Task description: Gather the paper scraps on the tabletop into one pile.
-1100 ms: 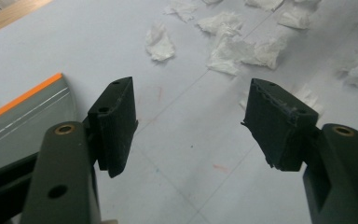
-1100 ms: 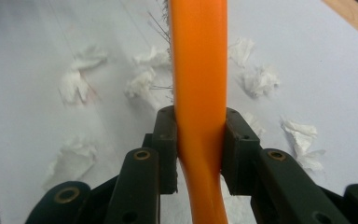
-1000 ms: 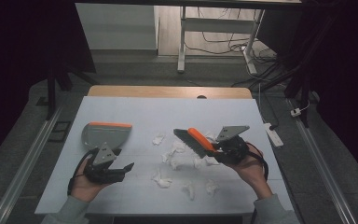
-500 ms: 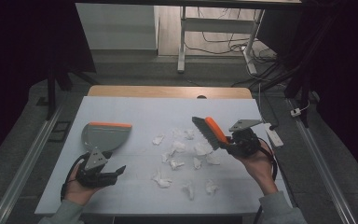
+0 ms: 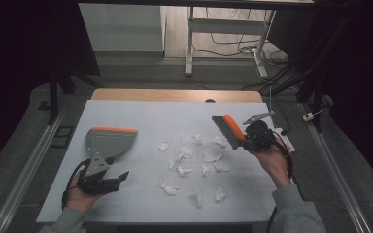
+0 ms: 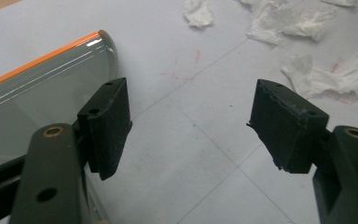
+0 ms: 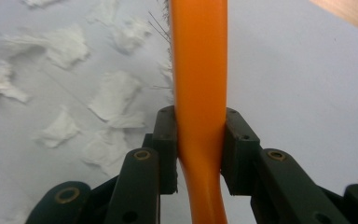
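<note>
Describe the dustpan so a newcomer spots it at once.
Start at the pale blue table and go to its left half, just ahead of the left gripper. The dustpan lies flat there. It is a grey scoop with an orange strip along its far edge, unlike the white paper scraps mid-table.

Probably a lab: floor cables (image 5: pixel 233 36) (dim surroundings), floor rails (image 5: pixel 26 170).

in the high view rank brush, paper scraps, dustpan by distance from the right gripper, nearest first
1. brush: clamped in the right gripper, at the table's right.
2. paper scraps: mid-table, left of the brush.
3. dustpan: far left, beside the left gripper.
</note>
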